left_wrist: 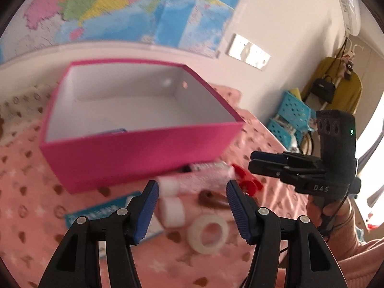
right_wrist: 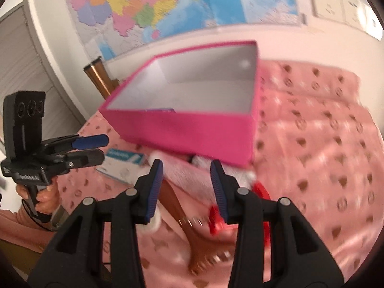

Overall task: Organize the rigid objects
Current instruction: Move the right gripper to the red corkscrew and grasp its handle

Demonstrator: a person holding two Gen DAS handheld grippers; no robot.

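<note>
An open pink box [left_wrist: 134, 153] with a white inside stands on the pink blanket; it also shows in the right wrist view [right_wrist: 192, 132]. A blue item lies inside it [left_wrist: 115, 130]. In front of it lie white tubes [left_wrist: 171, 208], a white tape roll [left_wrist: 208, 233], a brown comb [right_wrist: 192, 223], a red plastic clip [right_wrist: 261, 192] and a blue-white carton [left_wrist: 96, 213]. My left gripper [left_wrist: 192, 211] is open and empty above the tubes. My right gripper [right_wrist: 187, 192] is open and empty above the comb; it also shows in the left wrist view [left_wrist: 254, 160].
A map [left_wrist: 120, 7] hangs on the wall behind the bed. Blue crates [left_wrist: 290, 117] and a yellow chair with a black bag [left_wrist: 336, 88] stand at the far right. A wooden post [right_wrist: 98, 76] stands behind the box.
</note>
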